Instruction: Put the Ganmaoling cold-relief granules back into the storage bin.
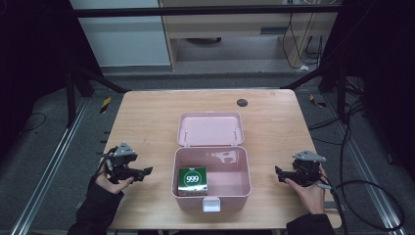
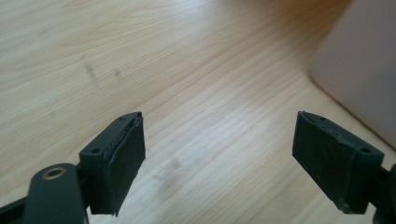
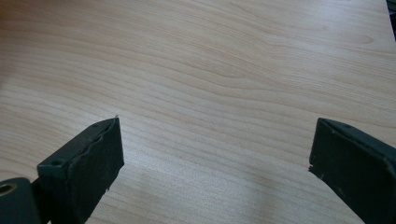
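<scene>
the pink box sat open in the middle of the wooden table, lid back, with a green packet inside. the left gripper was just beside it, the right gripper farther off. both had jaws apart, holding nothing. the left gripper view showed pale smooth wood grain and the box's blurry corner. grey floor lay around the table.

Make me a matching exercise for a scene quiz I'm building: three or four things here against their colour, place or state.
Things:
1. box
2. carton
3. left gripper
4. table

Descriptions:
A. green, marked 999
B. light wood
C. pink, lid open
D. fingers apart, nothing between them

Pairs: 1-C, 2-A, 3-D, 4-B
</scene>
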